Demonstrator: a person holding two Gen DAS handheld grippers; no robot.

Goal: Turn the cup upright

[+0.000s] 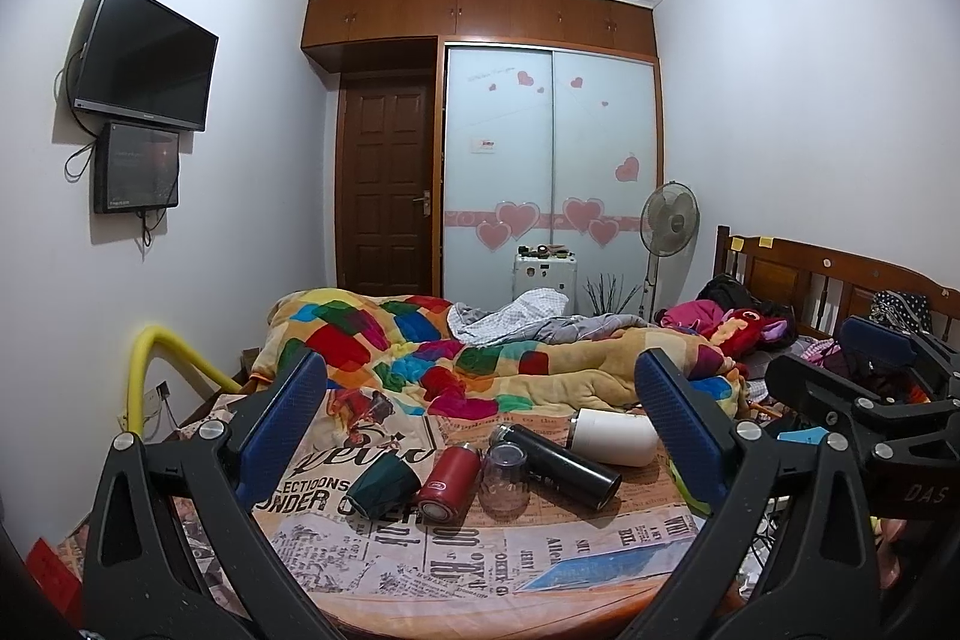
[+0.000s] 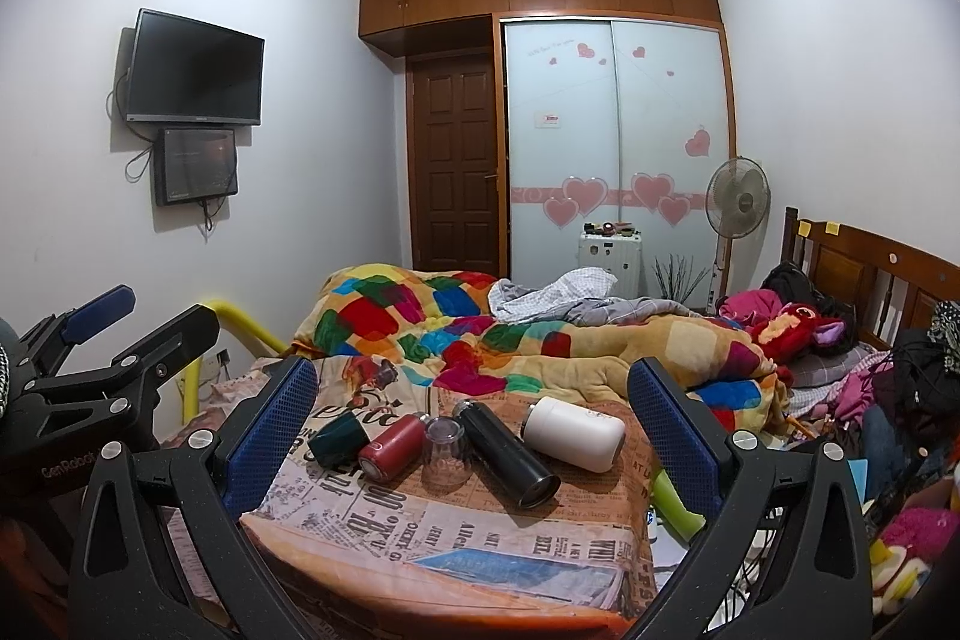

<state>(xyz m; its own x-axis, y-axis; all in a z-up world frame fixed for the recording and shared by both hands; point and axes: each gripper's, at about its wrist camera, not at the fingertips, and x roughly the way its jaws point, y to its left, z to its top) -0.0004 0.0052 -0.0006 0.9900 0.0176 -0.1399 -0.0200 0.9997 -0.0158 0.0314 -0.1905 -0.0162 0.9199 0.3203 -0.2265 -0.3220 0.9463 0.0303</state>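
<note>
A row of vessels lies on a newspaper-print cloth (image 1: 480, 550) on a low table. A dark green cup (image 1: 383, 485) (image 2: 339, 437), a red flask (image 1: 449, 481) (image 2: 393, 445), a black flask (image 1: 558, 463) (image 2: 504, 454) and a white flask (image 1: 612, 437) (image 2: 573, 433) lie on their sides. A clear glass cup (image 1: 505, 478) (image 2: 445, 451) stands upside down between the red and black flasks. My left gripper (image 1: 480, 430) is open and empty, short of the row. My right gripper (image 2: 471, 421) is open and empty, also short of it.
A bed with a colourful quilt (image 1: 480, 358) lies right behind the table. A yellow rail (image 1: 150, 370) stands at the left. Clothes and a wooden headboard (image 1: 840, 280) are at the right. The right gripper's body (image 1: 870, 400) shows at the right of the left wrist view.
</note>
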